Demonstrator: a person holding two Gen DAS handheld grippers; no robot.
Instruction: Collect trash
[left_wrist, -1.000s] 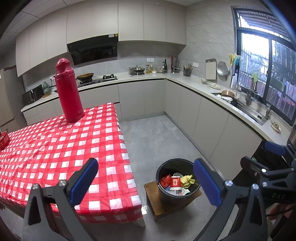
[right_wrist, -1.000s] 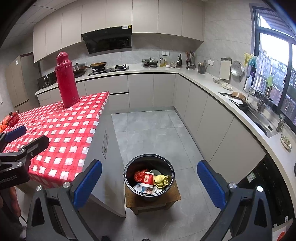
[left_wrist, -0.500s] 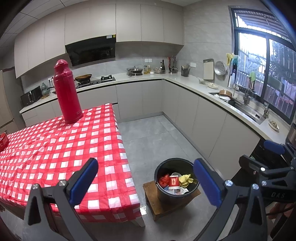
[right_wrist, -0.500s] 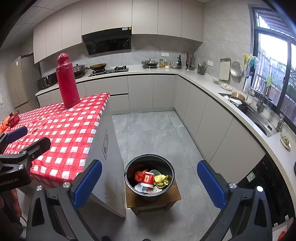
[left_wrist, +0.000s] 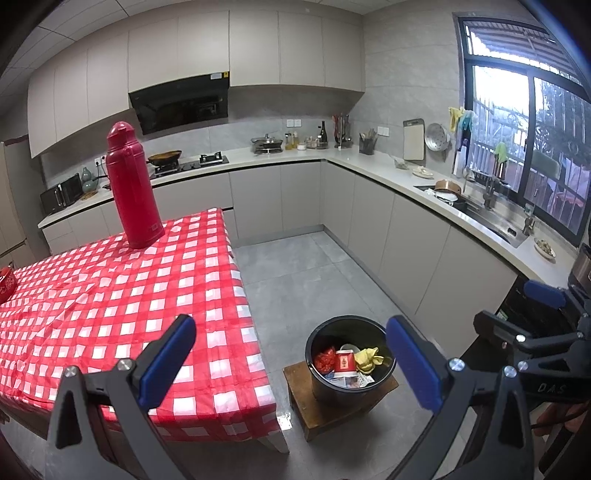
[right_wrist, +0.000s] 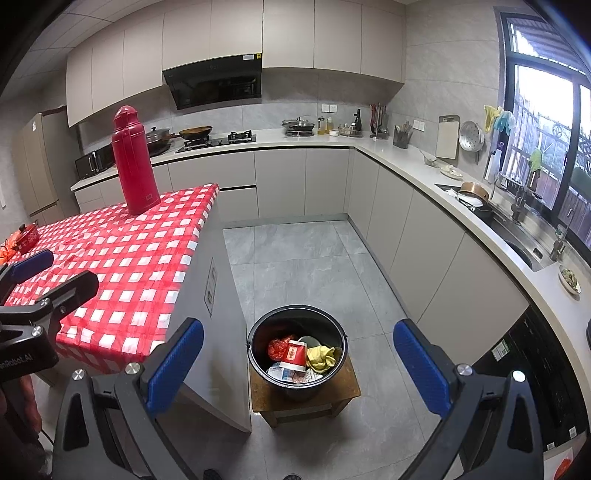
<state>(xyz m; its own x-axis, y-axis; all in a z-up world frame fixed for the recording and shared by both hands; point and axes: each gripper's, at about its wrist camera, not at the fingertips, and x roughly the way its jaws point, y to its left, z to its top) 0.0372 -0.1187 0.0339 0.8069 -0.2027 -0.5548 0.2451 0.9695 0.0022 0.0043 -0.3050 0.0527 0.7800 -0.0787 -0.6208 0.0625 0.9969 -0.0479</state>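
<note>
A black bucket (left_wrist: 321, 384) stands on a low wooden stool (left_wrist: 317, 410) on the floor beside the table; it also shows in the right wrist view (right_wrist: 258, 365). It holds trash: a red bag (right_wrist: 277, 347), a red-and-white cup (right_wrist: 295, 356), a yellow crumpled wrapper (right_wrist: 320, 357) and papers. My left gripper (left_wrist: 290, 363) is open and empty, held high over the table's corner. My right gripper (right_wrist: 298, 363) is open and empty, held well above the bucket. Each gripper shows at the edge of the other's view.
A table with a red checked cloth (left_wrist: 110, 295) bears a tall red thermos (left_wrist: 132, 192) and a small red item (right_wrist: 24, 238) at its left edge. Kitchen counters (right_wrist: 424, 173) run along the back and right, with a sink (right_wrist: 517, 251). Grey tiled floor (right_wrist: 306, 266) lies between.
Both views have shifted only slightly; the left gripper drifted a little. Both grippers stay open and the bucket has not moved.
</note>
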